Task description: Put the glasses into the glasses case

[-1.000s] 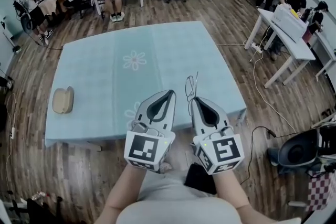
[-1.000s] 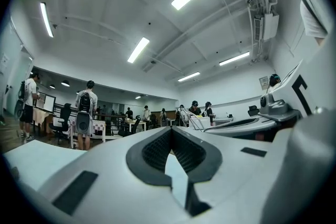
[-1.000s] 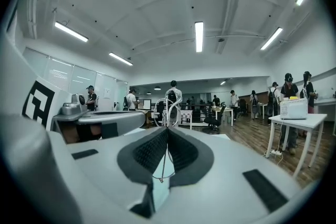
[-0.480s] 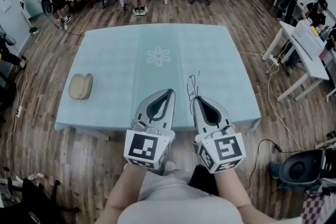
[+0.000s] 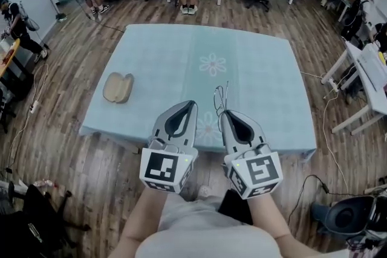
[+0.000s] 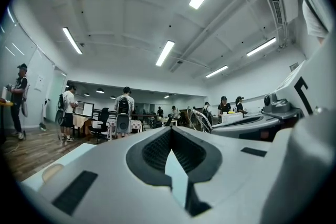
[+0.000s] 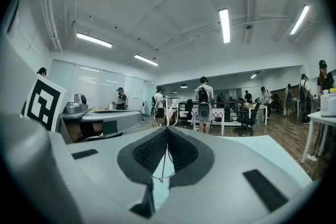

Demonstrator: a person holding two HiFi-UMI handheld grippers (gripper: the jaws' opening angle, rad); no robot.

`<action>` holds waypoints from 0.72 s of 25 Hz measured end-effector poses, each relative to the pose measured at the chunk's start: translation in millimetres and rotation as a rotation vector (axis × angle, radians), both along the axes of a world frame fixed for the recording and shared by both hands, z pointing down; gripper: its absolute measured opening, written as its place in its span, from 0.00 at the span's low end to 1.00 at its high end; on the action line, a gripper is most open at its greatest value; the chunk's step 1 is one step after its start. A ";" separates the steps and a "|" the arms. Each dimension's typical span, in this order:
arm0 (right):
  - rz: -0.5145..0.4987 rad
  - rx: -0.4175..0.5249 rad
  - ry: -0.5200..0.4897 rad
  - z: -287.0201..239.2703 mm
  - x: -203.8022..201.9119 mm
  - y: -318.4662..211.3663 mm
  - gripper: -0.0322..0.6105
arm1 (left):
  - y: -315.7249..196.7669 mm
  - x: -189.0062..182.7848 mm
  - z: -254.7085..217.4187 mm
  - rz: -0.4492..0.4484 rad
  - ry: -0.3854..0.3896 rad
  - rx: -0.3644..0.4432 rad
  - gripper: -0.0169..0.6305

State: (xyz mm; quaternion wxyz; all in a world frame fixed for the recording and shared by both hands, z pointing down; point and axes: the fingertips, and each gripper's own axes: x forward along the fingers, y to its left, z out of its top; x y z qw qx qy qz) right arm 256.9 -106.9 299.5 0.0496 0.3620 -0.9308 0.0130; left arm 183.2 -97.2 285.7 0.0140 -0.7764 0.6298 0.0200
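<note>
The thin wire glasses (image 5: pixel 221 98) stick out from the tip of the right gripper (image 5: pixel 223 112), whose jaws are clamped tight on the slim frame, so a jolt could twist them loose onto the table (image 5: pixel 260 75) or the floor. The left gripper (image 5: pixel 192 104) is closed on nothing. The open glasses case (image 5: pixel 118 87) lies on the cloth well to the left of both

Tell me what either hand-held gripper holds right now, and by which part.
The right hand-held gripper pinches the glasses by thin frame wire at its jaw tips; which part is unclear. The left hand-held gripper holds nothing.
</note>
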 end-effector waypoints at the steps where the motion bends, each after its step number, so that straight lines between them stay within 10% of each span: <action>1: -0.011 -0.002 0.000 0.3 -7.6 1.4 0.07 | 2.3 -7.8 0.3 -0.011 -0.001 -0.001 0.04; 18: -0.185 -0.012 -0.011 1.1 -150.3 46.2 0.07 | 58.0 -156.9 0.7 -0.202 0.011 0.004 0.04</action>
